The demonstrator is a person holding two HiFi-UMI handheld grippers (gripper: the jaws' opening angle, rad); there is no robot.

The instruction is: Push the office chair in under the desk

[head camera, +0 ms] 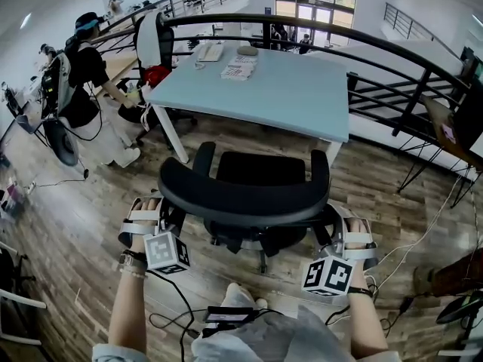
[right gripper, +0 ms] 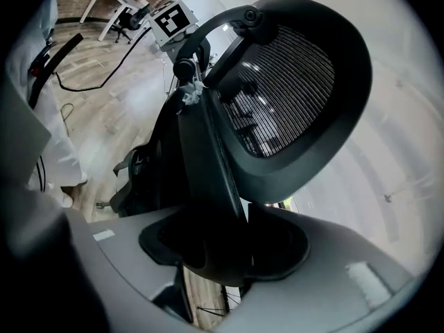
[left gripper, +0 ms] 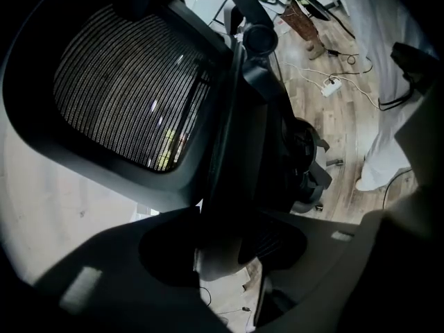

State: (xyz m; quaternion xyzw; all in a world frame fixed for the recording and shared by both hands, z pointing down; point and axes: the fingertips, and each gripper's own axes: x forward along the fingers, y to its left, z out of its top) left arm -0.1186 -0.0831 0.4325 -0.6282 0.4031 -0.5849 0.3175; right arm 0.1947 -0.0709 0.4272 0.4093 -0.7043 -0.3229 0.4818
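Centre frame, the office chair [head camera: 260, 170] stands just below the pale desk [head camera: 264, 89], seat at its near edge; left gripper [left gripper: 222, 236] and right gripper [right gripper: 223, 247] each clench the backrest's [head camera: 241, 196] side rims.

Chair [head camera: 241, 191]: black, upright, with a curved backrest top rail, mesh back [right gripper: 291, 89], black seat and wheeled base on the wood floor. It sits at 6 o'clock from the desk [head camera: 264, 89], seat facing 12 o'clock, front edge just beside the desk's near edge; most of the chair is outside. Desk: pale blue-grey rectangular top, white legs, standing at 12 o'clock.
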